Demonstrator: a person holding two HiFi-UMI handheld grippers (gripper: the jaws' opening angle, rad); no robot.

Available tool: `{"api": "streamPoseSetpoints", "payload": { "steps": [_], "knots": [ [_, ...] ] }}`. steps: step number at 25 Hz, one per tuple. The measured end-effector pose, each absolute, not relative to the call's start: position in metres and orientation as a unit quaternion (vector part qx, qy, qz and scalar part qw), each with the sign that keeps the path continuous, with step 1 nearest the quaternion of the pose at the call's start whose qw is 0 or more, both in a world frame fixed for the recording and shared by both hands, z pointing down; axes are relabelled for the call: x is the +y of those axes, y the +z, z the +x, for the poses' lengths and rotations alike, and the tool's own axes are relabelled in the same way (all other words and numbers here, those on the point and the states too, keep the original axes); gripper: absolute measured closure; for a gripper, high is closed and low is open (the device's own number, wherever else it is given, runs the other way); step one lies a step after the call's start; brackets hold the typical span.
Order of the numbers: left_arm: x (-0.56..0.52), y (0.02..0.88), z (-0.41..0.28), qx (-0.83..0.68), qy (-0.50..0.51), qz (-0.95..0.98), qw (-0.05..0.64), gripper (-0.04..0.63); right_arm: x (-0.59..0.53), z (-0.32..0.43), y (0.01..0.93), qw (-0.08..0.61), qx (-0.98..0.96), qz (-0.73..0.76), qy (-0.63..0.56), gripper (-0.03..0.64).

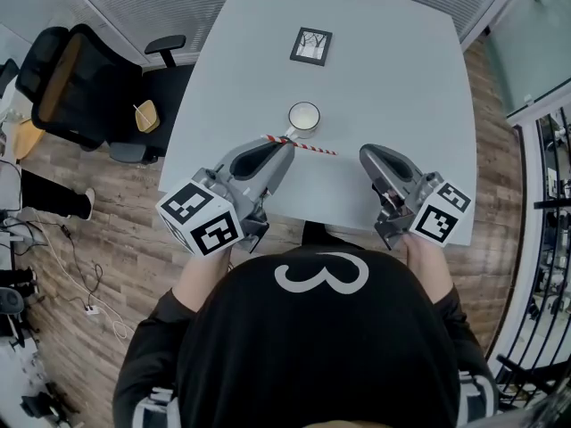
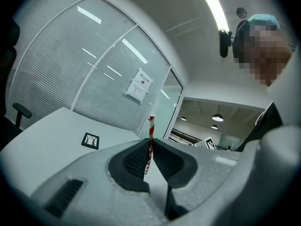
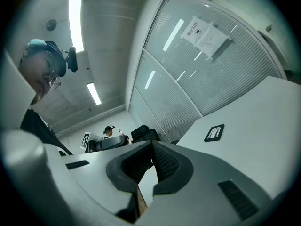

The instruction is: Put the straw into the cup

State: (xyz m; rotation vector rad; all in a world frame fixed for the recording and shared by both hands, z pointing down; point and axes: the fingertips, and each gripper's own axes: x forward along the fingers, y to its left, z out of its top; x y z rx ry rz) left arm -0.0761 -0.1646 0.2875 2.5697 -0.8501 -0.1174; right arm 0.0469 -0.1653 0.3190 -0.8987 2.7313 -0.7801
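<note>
Pinching the red-and-white straw (image 1: 308, 147) near one end, my left gripper (image 1: 287, 146) has its jaws closed tight on it. The straw lies level just beside the cup (image 1: 303, 117), on my side of it and outside it. My right gripper (image 1: 368, 155) hovers to the cup's right, jaws together, holding nothing.

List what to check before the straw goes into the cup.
1. Straw clamped in the left gripper's jaws: ok.
2. Cup upright, mouth free: ok.
3. Straw tip over the cup's mouth: not ok; it passes the cup's near side.
4. Right gripper empty, jaws together, apart from the cup: ok.
5. Cup's contents: cannot tell.
</note>
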Motion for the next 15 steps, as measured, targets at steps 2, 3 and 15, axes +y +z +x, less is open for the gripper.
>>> {"api": "streamPoseSetpoints", "payload": {
  "steps": [2,3,15],
  "knots": [
    [-0.163,0.286,-0.076,-0.307,-0.043,0.927,0.212,0.561,-0.163,0.048,0.319,0.081,0.914,-0.301,-0.260,0.602],
    [-0.164,0.286,-0.076,-0.307,-0.043,0.927,0.210,0.561,-0.164,0.048,0.319,0.080,0.914,-0.302,-0.260,0.602],
    [-0.231,0.296,-0.071,-0.313,-0.032,0.926,0.209,0.561,-0.220,0.059,0.334,0.066,0.907,-0.310,-0.277,0.602]
  ]
}}
